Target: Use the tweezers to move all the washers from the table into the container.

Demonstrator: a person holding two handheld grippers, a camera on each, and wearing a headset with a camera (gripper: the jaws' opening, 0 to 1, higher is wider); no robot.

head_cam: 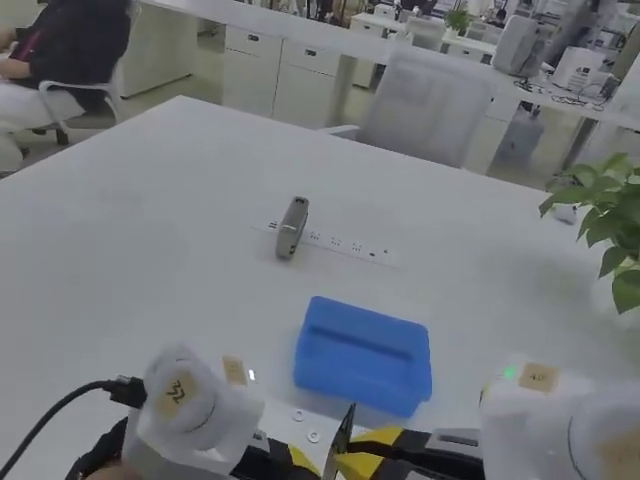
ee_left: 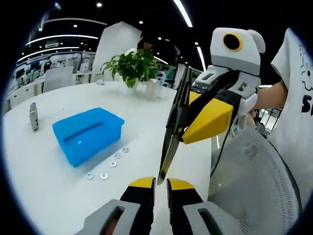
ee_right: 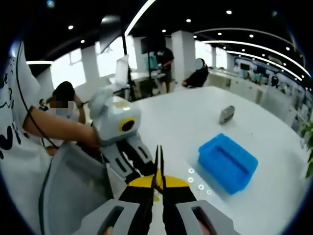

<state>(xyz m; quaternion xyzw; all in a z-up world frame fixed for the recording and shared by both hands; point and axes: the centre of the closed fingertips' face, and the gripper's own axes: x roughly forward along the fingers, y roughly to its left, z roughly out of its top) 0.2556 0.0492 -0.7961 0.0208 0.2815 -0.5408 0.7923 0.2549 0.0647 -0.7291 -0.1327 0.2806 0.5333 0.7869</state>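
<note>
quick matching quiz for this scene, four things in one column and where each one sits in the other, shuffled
Things:
1 washers
2 tweezers
3 container
4 plant

Places:
a clamped in the right tool
b at the right edge of the head view
c loose on the table beside the blue box
d on the table, nearer than the power strip

Pairs: 1-c, 2-a, 3-d, 4-b

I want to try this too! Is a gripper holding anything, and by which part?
Yes. The right gripper holds the tweezers, pinched between its jaws around their middle, with the pointed tip sticking out free.
</note>
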